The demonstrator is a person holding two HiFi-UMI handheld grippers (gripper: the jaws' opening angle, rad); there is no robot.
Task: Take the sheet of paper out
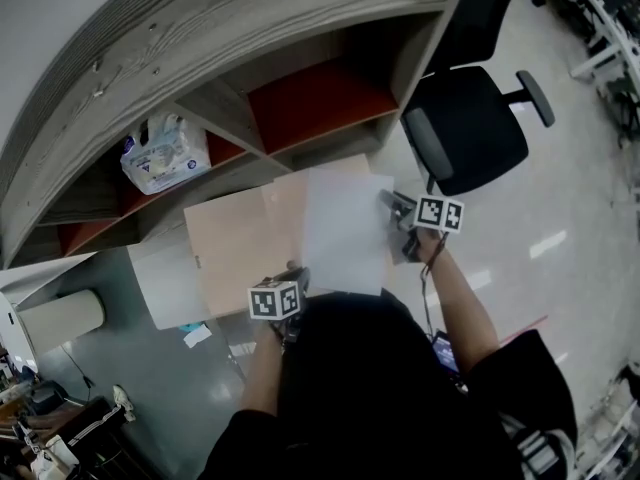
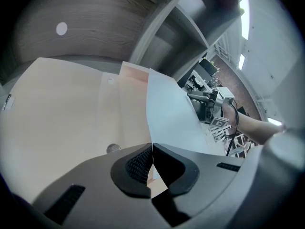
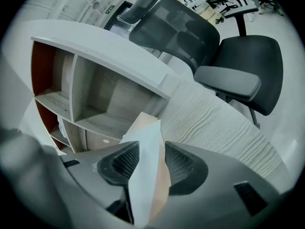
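Note:
A beige folder (image 1: 235, 240) is held up in front of the shelf, and a white sheet of paper (image 1: 345, 230) lies over its right half. My left gripper (image 1: 293, 278) is shut on the folder's near edge (image 2: 155, 178). The sheet's edge (image 2: 167, 113) runs into the same jaws, and I cannot tell whether it is pinched too. At the right edge, my right gripper (image 1: 398, 223) stands open. In the right gripper view (image 3: 147, 163), the white sheet (image 3: 143, 175) and the beige folder (image 3: 162, 185) both pass loosely between its spread pads.
A grey wooden shelf unit (image 1: 250, 118) with red-backed compartments stands behind the folder. One compartment holds a plastic pack (image 1: 165, 153). A black office chair (image 1: 470, 128) is close on the right. A pale cylinder-like object (image 1: 60, 318) sits low at the left.

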